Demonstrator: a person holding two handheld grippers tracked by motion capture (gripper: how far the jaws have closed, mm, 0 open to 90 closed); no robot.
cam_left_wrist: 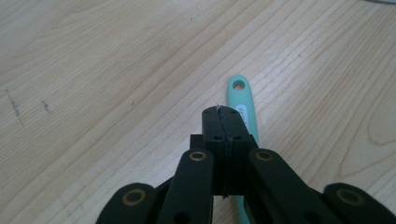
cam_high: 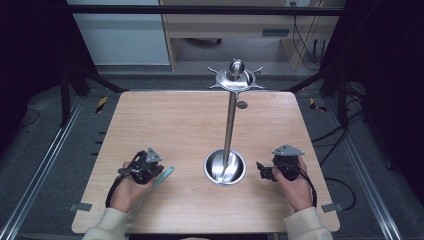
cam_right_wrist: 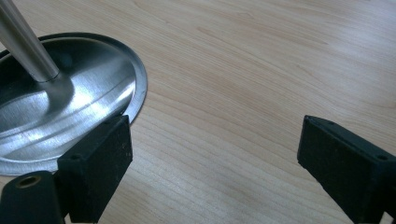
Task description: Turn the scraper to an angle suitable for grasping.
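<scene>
Left tongs (cam_left_wrist: 223,122) are clamped on a teal-handled utensil (cam_left_wrist: 244,100) lying on the bench (cam_high: 170,125); right tongs (cam_right_wrist: 212,163) gape empty beside the steel stand (cam_high: 225,167). Grasp looks done; next, a clean lift.

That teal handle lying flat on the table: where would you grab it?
Grip the teal handle across its narrow width, just behind the hanging hole, coming straight down from above. It lies flat on the table, so only its thin side edges offer purchase. The left gripper seems shut there.
</scene>
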